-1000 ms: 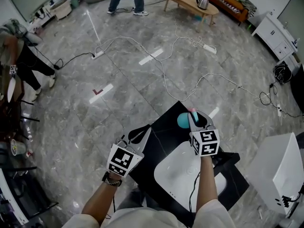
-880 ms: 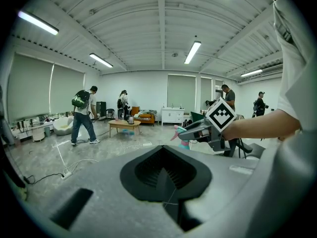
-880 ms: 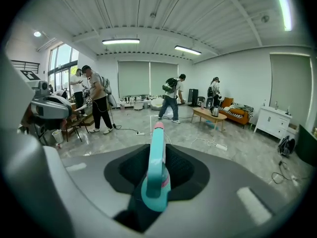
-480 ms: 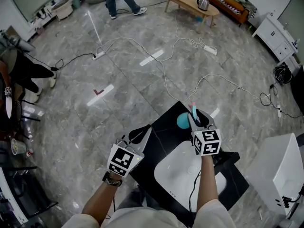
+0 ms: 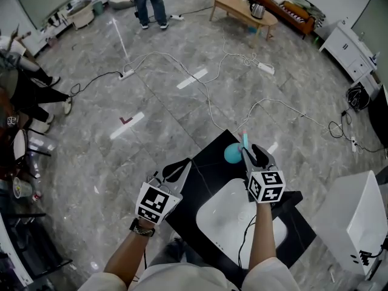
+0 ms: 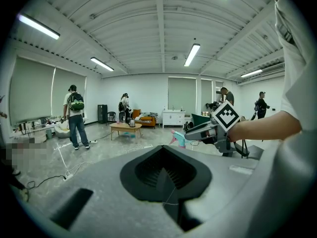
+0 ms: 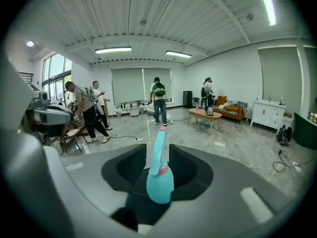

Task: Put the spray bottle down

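Note:
A teal spray bottle [image 5: 233,154] with a pink collar stands upright on the black table [image 5: 206,177] near its far corner. In the right gripper view the bottle [image 7: 159,181] rises between the jaws with a gap on each side. My right gripper [image 5: 249,153] is open, its jaws opening, and its pads press on nothing. My left gripper [image 5: 178,168] hovers at the table's left edge with its jaws together and nothing in them. In the left gripper view the bottle [image 6: 179,139] shows just beyond the right gripper [image 6: 197,132].
A white basin [image 5: 230,223] is set into the table in front of me. A white cabinet [image 5: 357,220] stands at the right. Cables and power strips [image 5: 260,65] run across the grey floor. A person [image 5: 148,2] and a low wooden table [image 5: 242,11] are far off.
The right gripper's jaws have spread apart and let go of the bottle, and the hand has drawn back slightly. The bottle stays standing. The left gripper has kept still.

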Demonstrator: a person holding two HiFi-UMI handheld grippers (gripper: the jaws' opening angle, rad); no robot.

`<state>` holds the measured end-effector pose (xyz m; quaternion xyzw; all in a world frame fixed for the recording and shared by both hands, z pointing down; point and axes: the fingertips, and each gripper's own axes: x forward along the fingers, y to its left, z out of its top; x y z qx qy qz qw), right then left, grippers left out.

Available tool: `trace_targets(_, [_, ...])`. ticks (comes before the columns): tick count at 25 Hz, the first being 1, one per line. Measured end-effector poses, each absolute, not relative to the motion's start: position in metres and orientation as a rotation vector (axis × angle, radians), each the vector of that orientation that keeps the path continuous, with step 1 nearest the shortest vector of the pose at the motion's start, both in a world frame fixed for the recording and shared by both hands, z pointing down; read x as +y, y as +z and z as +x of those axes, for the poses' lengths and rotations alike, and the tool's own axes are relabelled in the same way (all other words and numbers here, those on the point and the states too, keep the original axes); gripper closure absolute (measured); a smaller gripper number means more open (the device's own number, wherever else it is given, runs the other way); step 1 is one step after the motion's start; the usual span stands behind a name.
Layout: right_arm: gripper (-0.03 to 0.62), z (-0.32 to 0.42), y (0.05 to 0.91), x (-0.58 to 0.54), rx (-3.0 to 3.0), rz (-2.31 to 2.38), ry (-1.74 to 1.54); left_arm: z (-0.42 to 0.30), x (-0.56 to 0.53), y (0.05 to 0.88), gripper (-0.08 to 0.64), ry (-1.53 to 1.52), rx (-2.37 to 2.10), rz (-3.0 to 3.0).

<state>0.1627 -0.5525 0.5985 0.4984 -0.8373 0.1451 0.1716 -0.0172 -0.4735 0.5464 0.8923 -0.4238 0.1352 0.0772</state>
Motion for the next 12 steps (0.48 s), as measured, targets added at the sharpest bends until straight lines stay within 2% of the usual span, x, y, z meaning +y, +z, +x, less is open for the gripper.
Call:
trace_targets(5, [0.447, 0.162, 0.574, -0.532, -2.393, 1.433, 0.38, -0.018, -0.462, 0.528, 0.56, 0.382, -1.271, 2.695])
trace_targets(12, [0.501, 0.15, 0.534, -0.497, -2.443, 1.436, 0.355, -0.023, -0.444, 0.503, 0.56, 0.352, -1.288, 2.739])
